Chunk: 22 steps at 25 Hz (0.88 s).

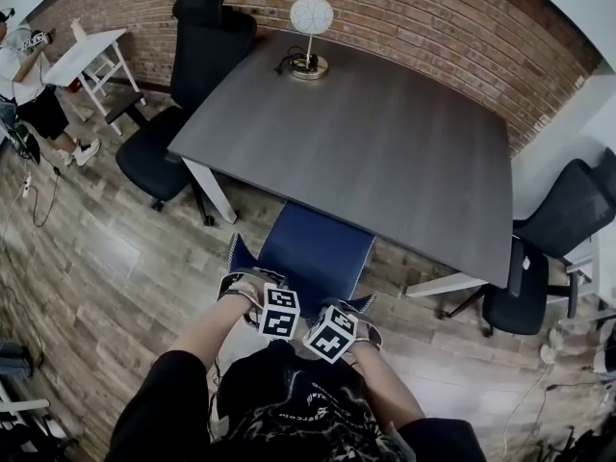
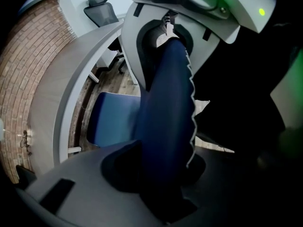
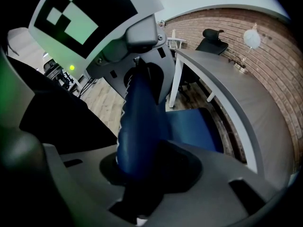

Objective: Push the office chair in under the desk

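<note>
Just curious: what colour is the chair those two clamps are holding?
The office chair is blue, best in the head view.

I'm getting soft, even room light in the head view. The desk (image 1: 385, 152) is showing as flat grey with no hard glare, and a dim shadow is lying under its left edge. The fisheye lens is bending the brick wall (image 1: 433, 27) and blacking out the corners. Both gripper views are running dark, with the nearest parts blurring. Green glow is tinting the left gripper view's upper right and the right gripper view's left side.
</note>
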### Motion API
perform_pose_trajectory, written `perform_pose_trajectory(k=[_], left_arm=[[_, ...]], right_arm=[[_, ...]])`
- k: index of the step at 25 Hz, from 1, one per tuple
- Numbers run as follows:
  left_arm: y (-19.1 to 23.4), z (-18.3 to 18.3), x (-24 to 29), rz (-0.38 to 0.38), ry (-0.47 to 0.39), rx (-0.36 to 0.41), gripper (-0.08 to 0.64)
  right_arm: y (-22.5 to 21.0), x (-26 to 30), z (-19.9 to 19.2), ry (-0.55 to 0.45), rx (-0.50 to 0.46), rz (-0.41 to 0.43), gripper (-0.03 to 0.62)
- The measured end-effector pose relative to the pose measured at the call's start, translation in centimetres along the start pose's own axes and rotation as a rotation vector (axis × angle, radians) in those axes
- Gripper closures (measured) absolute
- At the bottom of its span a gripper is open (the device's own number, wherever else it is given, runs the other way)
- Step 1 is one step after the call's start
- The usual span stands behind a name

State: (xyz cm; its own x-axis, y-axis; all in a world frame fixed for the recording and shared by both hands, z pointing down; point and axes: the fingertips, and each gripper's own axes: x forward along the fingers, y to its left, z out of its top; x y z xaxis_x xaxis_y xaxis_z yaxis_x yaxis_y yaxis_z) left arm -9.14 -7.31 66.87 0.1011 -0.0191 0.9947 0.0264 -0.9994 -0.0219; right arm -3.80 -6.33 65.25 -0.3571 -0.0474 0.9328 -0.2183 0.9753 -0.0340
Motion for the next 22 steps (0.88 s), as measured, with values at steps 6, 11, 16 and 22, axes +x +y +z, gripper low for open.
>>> perform_pose_trajectory(k=[6,11,16,22], left_arm=[[0.8,0.0,0.1,-0.009,0.002,0.020,0.420],[1.3,-0.1,-0.1,-0.009,0.002,0.037,0.420],[2.2,-0.3,0.0,0.005,-0.005,0.039,0.420],[3.2,-0.4,0.0,0.004,-0.006,0.046,0.420]], right_arm=[[-0.8,-0.1,0.2,0.004,0.000,0.007,0.477],[-1.3,-0.1,0.4,0.003,0.001,0.005,0.477],[-2.0,0.1,0.8,0.001,0.009,-0.002,0.476],[-2.9,0.2,1.1,0.000,0.013,-0.007,0.476]])
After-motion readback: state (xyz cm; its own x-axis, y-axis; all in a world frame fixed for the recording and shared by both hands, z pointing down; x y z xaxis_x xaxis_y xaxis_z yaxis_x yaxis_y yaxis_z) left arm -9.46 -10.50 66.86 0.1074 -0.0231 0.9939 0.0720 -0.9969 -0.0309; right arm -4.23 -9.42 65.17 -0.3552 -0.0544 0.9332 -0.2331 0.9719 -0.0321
